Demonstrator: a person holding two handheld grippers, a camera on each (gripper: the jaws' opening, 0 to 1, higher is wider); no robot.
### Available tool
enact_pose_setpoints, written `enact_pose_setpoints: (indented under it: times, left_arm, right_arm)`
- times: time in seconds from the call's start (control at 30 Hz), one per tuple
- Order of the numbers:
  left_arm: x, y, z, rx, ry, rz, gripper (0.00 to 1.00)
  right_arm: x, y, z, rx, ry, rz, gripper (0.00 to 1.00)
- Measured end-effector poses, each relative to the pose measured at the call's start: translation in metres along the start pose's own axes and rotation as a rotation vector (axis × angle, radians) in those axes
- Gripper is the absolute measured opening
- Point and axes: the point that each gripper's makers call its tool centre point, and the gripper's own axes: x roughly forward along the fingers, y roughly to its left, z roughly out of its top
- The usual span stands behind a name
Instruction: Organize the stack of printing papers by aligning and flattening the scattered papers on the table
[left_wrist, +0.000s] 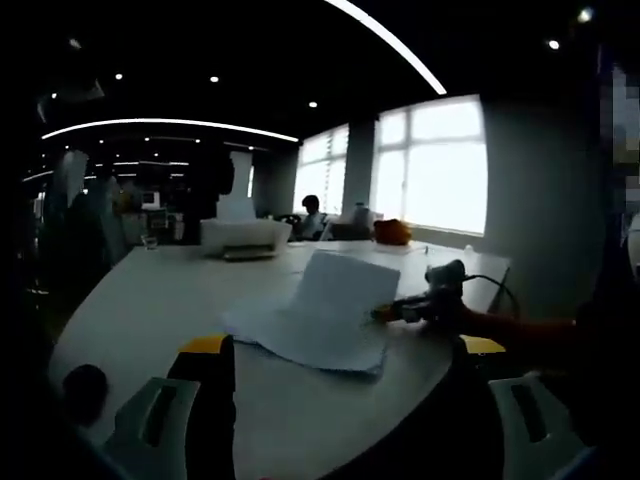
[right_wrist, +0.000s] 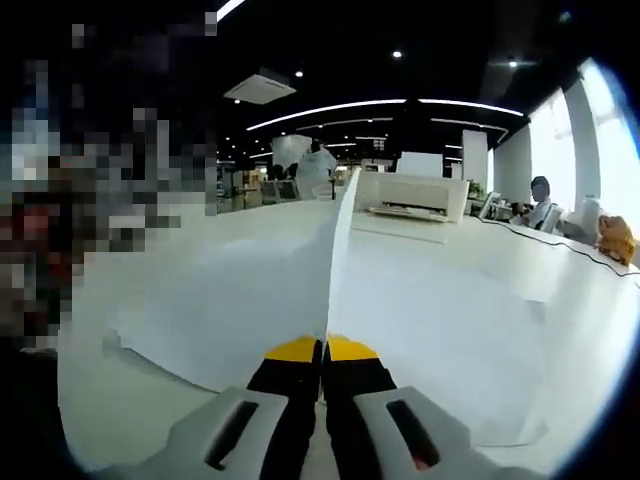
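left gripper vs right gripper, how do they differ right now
The left gripper has its jaws spread wide with nothing between them; the right gripper has its jaws pressed together on a paper sheet. The left gripper sits back from the paper stack; the right gripper reaches the stack and lifts that sheet up on edge. Both have yellow-tipped black jaws.

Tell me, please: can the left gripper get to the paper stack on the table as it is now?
Probably yes. The left gripper is open, and bare table lies between it and the paper stack. The right gripper, shut on a lifted sheet, holds the far edge, not the near side.
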Motion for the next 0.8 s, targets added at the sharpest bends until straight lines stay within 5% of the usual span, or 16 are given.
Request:
enact_pose_setpoints:
  times: [0.8]
  left_arm:
    - [-0.010, 0.023, -0.002, -0.031, -0.001, 0.042, 0.96]
  right_arm:
    - [-0.007, -0.005, 0.007, 0.036, -0.036, -0.011, 0.00]
